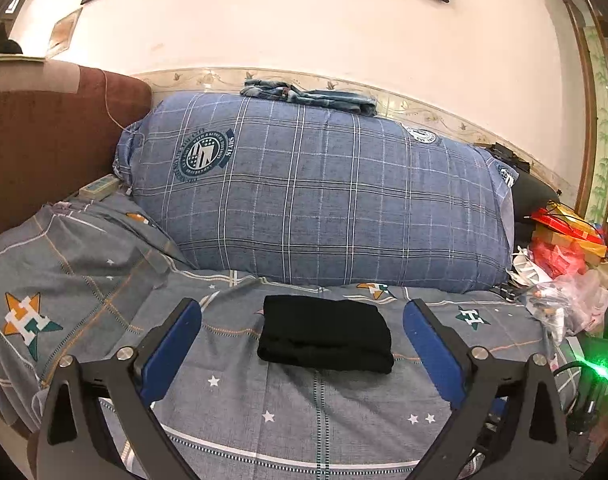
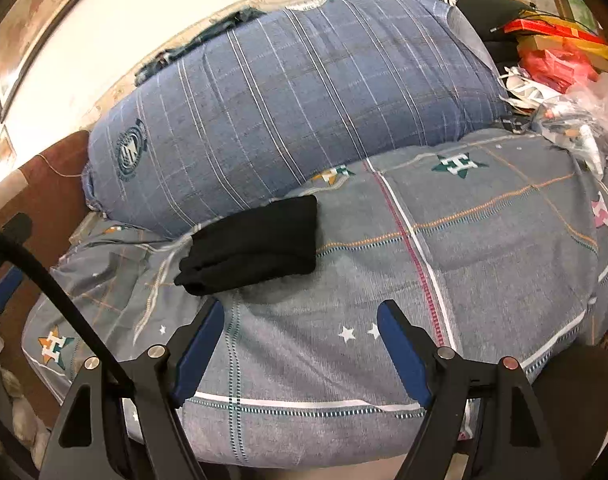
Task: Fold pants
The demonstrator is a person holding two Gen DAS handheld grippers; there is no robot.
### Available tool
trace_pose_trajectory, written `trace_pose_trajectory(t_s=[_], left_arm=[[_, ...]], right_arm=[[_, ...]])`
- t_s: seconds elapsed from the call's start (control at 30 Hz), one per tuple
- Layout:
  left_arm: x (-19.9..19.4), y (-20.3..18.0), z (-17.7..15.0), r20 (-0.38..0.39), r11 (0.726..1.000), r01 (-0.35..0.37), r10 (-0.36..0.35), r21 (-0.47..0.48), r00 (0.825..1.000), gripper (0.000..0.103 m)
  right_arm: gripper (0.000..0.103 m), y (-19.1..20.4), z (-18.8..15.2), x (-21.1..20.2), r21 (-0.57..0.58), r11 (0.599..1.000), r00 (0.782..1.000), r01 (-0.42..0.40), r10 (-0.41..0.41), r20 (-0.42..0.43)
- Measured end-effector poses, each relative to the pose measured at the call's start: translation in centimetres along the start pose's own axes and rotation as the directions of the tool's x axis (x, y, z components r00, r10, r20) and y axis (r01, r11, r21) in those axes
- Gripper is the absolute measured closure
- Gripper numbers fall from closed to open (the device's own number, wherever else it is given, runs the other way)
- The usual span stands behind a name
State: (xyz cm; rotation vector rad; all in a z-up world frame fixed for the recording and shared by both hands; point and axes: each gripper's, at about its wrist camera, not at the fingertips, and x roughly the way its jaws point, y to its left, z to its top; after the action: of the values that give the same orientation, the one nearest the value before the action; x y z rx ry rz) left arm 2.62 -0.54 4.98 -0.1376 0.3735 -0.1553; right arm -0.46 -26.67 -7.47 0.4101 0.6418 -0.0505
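Note:
The black pants (image 1: 325,334) lie folded into a small thick rectangle on the grey star-patterned bedsheet (image 1: 240,408). My left gripper (image 1: 302,312) is open and empty, its blue-padded fingers held wide on either side of the bundle and a little short of it. In the right wrist view the folded pants (image 2: 254,242) lie up and to the left of my right gripper (image 2: 302,312), which is open, empty and apart from the cloth over the sheet (image 2: 483,240).
A big blue plaid quilt bundle (image 1: 323,196) lies behind the pants, with folded blue cloth (image 1: 307,96) on top. A brown headboard (image 1: 52,140) stands left. Red bags and boxes (image 1: 563,244) pile up right. A black cable (image 2: 52,288) crosses the right view.

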Motion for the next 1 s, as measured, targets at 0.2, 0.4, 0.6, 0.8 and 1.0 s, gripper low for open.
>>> trace_pose_trajectory(t_s=[0.2,0.4,0.6,0.8,1.0], left_arm=[[1.2,-0.6,-1.5,-0.072,0.999,0.041,-0.042,-0.004,0.997,0.001],[0.2,-0.5,-2.0,-0.041,0.997,0.072,-0.072,0.0,0.997,0.001],[-1.2,0.6,-1.7,0.002,0.997,0.074,-0.074,-0.003,0.997,0.001],[-3.5,1.7,-1.0,0.059,0.998,0.066,-0.064,-0.022,0.996,0.001],[-6.7,3.1,-0.1,0.167,1.0,0.006,-0.001,-0.027,0.986,0.0]], right_arm=[[0.02,0.8,-0.9,0.4,-0.014,0.999,0.998,0.034,-0.034,-0.052],[0.02,2.8,-1.4,0.3,-0.083,0.994,0.994,0.076,-0.082,-0.075],[0.02,5.0,-1.8,0.1,-0.119,0.989,0.991,0.088,-0.099,-0.087],[0.019,6.2,-1.9,-1.7,-0.121,0.985,0.99,0.124,-0.131,-0.054],[0.018,7.8,-3.0,-1.5,-0.154,0.983,0.991,0.098,-0.111,-0.08]])
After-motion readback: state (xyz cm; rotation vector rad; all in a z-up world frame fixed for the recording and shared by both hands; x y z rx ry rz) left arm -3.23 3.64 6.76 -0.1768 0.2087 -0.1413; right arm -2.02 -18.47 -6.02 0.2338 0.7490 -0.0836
